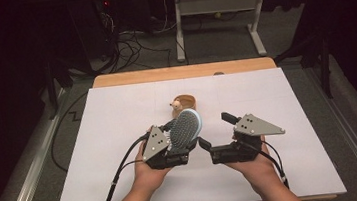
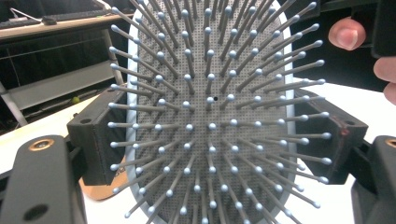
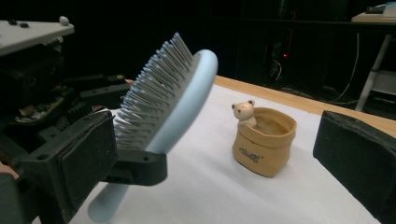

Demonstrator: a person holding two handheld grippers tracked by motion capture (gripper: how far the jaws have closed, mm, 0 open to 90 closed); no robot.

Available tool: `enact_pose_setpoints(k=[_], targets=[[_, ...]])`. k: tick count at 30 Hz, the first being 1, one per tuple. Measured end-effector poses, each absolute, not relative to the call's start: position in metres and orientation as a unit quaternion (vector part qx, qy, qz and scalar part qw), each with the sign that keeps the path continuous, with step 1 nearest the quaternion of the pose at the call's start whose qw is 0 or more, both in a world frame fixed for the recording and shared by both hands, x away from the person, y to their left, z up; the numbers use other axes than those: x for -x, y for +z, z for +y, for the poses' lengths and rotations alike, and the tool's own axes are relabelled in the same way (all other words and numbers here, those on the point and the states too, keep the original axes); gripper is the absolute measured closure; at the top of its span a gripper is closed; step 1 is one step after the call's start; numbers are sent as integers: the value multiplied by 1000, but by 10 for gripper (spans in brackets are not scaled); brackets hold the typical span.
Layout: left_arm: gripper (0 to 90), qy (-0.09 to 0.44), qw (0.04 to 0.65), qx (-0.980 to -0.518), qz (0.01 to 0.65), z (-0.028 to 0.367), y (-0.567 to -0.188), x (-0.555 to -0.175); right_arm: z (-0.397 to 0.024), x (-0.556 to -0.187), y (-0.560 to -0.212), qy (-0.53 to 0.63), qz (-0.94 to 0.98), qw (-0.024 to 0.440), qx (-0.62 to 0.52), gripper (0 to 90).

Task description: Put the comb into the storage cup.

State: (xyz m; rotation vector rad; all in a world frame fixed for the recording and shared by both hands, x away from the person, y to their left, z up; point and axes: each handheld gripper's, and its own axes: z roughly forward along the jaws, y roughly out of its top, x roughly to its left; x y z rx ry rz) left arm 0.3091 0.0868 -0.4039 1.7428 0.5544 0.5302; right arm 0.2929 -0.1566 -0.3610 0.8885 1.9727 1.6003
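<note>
A: The left hand-held gripper point(image 1: 178, 143) has its jaws closed on the pale blue hairbrush point(image 1: 186, 128), gripping low near the neck, with the bristled head raised off the table point(image 1: 110, 138) on the person's side of the bear pot point(image 1: 183, 105). The right hand-held gripper point(image 1: 215, 134) is just beside the brush, jaws spread wide and holding nothing.

B: What worries you?

A: The grip sits low and the head is heavy, so I judge the brush could swing or slip if the hand tilts. And if it is carried toward the bear pot, the head could knock that light pot over.

B: Do the views add anything?

A: The right gripper view shows the brush's point(image 3: 159, 112) smooth back and handle running down past the jaws, with the bear pot point(image 3: 264, 140) beyond. The left gripper view shows the bristle face point(image 2: 210, 116) and a fingertip point(image 2: 346, 33).
</note>
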Motion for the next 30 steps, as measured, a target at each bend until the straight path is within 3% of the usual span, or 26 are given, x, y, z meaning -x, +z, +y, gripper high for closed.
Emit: enact_pose_setpoints(k=[13,30], targets=[[202,229,578,-748,234,84,-405,-306,-139,-297,-356,587,718,201,-315,39],[202,231,573,-754,224,73,-409,-300,-130,-307,-360,596,712,173,-330,166]])
